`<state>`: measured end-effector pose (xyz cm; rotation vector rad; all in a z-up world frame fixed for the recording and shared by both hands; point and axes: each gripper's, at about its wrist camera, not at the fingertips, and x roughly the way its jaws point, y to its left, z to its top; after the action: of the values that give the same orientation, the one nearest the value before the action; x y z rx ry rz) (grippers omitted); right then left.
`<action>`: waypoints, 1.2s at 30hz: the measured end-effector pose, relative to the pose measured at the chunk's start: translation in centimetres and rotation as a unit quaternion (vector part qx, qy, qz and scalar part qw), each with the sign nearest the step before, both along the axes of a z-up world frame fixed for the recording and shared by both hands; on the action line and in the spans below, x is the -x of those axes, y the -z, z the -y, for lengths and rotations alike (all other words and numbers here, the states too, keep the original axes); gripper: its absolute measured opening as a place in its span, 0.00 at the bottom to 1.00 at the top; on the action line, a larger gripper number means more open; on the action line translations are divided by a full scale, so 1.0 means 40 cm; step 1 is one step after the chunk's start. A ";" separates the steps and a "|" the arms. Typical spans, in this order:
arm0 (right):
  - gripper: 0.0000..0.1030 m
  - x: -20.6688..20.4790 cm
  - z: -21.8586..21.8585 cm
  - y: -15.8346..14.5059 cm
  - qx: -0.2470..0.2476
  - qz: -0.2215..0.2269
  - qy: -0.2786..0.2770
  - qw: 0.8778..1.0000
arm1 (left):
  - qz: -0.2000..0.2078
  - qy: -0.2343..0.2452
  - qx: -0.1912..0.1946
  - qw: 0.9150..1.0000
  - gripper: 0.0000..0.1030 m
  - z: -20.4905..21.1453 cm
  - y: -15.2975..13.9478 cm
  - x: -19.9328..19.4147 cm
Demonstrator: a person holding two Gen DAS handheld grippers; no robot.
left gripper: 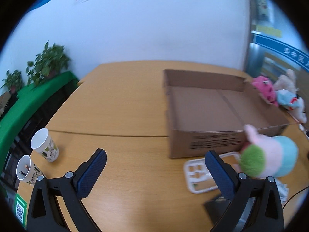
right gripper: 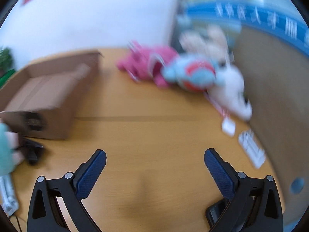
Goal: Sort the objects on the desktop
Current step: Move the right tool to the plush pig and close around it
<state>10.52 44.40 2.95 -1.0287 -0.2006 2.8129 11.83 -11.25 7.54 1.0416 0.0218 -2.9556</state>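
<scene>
An open, empty cardboard box (left gripper: 212,112) sits on the wooden desk; it also shows at the left of the right wrist view (right gripper: 44,94). My left gripper (left gripper: 155,166) is open and empty above the desk, left of a pink, green and teal plush toy (left gripper: 270,158). My right gripper (right gripper: 154,166) is open and empty over bare desk. A pink plush (right gripper: 150,63), a blue plush (right gripper: 193,73) and a white plush (right gripper: 231,92) lie together at the back right, blurred. The same plush toys show right of the box in the left wrist view (left gripper: 264,89).
Two paper cups (left gripper: 45,145) stand at the desk's left edge. A white plastic frame (left gripper: 200,172) and a dark flat object (left gripper: 216,205) lie by my left gripper's right finger. Small white items (right gripper: 251,148) lie near a brown panel (right gripper: 274,96) on the right. Potted plants (left gripper: 50,61) stand beyond the desk.
</scene>
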 end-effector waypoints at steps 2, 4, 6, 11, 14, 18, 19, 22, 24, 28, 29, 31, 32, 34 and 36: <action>1.00 -0.029 0.046 -0.052 -0.004 -0.029 -0.033 0.999 | -0.008 0.022 -0.011 1.000 0.99 -0.051 -0.020 -0.019; 1.00 -0.054 0.086 -0.103 -0.009 -0.053 -0.062 0.997 | -0.007 0.041 -0.028 0.999 0.99 -0.089 -0.025 -0.026; 1.00 -0.069 0.114 -0.132 -0.008 -0.055 -0.079 0.995 | 0.001 0.052 -0.040 0.998 0.99 -0.119 -0.021 -0.030; 1.00 -0.129 0.186 -0.159 0.039 -0.042 -0.157 0.986 | 0.019 0.077 -0.047 0.996 0.99 -0.177 0.005 -0.038; 1.00 -0.168 0.251 -0.130 0.047 -0.028 -0.190 0.980 | 0.019 0.085 -0.050 0.995 0.99 -0.207 0.016 -0.052; 1.00 -0.197 0.343 -0.070 0.083 -0.007 -0.229 0.970 | 0.029 0.099 -0.060 0.993 0.99 -0.248 0.032 -0.053; 1.00 -0.199 0.362 -0.057 0.090 -0.002 -0.234 0.968 | 0.033 0.102 -0.061 0.992 0.99 -0.253 0.036 -0.052; 1.00 -0.206 0.416 -0.017 0.115 0.015 -0.255 0.960 | 0.044 0.113 -0.057 0.991 0.99 -0.269 0.050 -0.047; 1.00 -0.213 0.445 0.001 0.127 0.026 -0.270 0.954 | 0.051 0.117 -0.056 0.990 0.99 -0.271 0.061 -0.048; 1.00 -0.213 0.493 0.025 0.143 0.040 -0.296 0.944 | 0.065 0.121 -0.068 0.988 0.99 -0.264 0.088 -0.047; 1.00 -0.216 0.502 0.030 0.141 0.040 -0.299 0.943 | 0.067 0.119 -0.071 0.988 0.99 -0.261 0.094 -0.046; 1.00 -0.207 0.521 0.045 0.138 0.052 -0.301 0.942 | 0.073 0.117 -0.087 0.987 0.98 -0.249 0.105 -0.045; 1.00 -0.202 0.523 0.050 0.141 0.059 -0.301 0.941 | 0.079 0.119 -0.097 0.985 0.98 -0.247 0.109 -0.039; 1.00 -0.193 0.537 0.068 0.142 0.073 -0.307 0.938 | 0.083 0.122 -0.102 0.984 0.98 -0.247 0.111 -0.027; 1.00 -0.190 0.551 0.087 0.129 0.086 -0.314 0.937 | 0.081 0.125 -0.100 0.984 0.98 -0.255 0.109 -0.009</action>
<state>18.12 22.34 -0.53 -1.4975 -0.2117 3.3815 12.19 -1.05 3.16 1.4051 0.2057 -3.1281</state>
